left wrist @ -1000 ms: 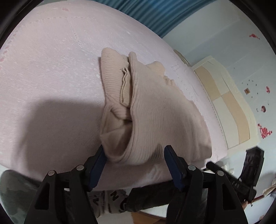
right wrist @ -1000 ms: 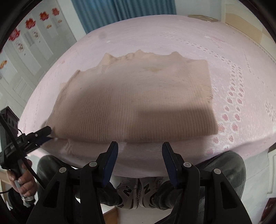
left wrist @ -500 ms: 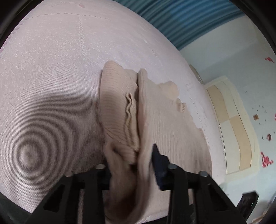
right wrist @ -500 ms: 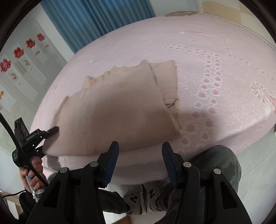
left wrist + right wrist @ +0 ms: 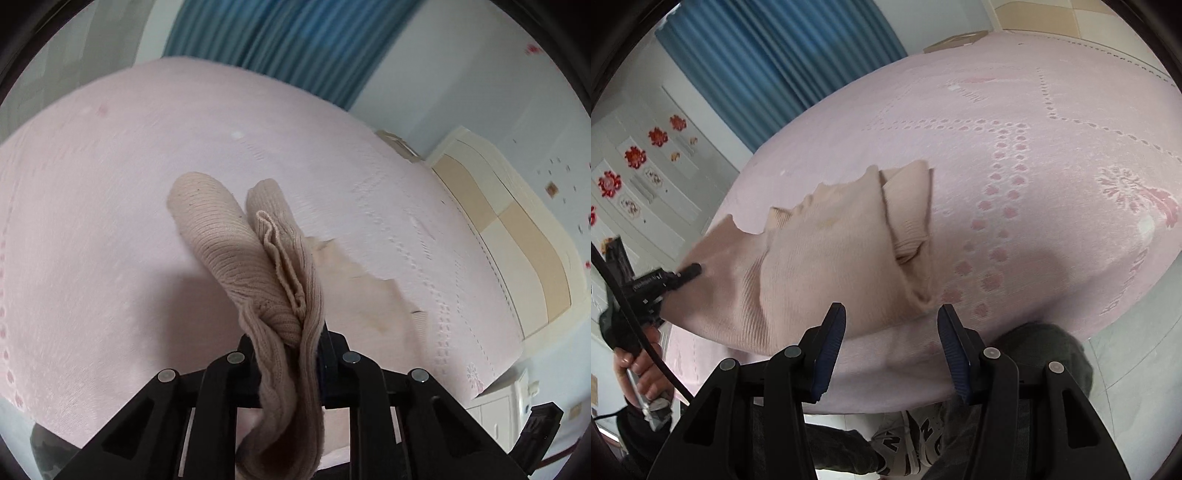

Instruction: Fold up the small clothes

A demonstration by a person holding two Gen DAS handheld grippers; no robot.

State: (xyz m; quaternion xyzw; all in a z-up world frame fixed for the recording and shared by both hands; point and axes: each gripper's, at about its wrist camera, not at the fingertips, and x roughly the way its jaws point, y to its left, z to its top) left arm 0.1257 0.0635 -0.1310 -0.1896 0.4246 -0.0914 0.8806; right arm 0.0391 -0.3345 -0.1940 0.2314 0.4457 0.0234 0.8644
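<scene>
A beige ribbed knit garment [image 5: 827, 258] lies folded on the pink bedspread [image 5: 1034, 147] near its front edge. My left gripper [image 5: 286, 339] is shut on the garment's left end and lifts the bunched folds [image 5: 236, 254] off the bed. In the right wrist view the left gripper [image 5: 676, 277] shows at the garment's left side. My right gripper [image 5: 890, 332] is open and empty, just in front of the garment's near edge, above the bed's edge.
The pink bedspread [image 5: 92, 203] fills both views. A blue curtain [image 5: 768, 55] hangs behind the bed. A beige headboard [image 5: 517, 240] stands at the right. The person's legs and shoes [image 5: 916, 439] are below the bed's front edge.
My left gripper closed on the garment's left end and raised it. The right gripper stayed open and swung toward the garment's right side.
</scene>
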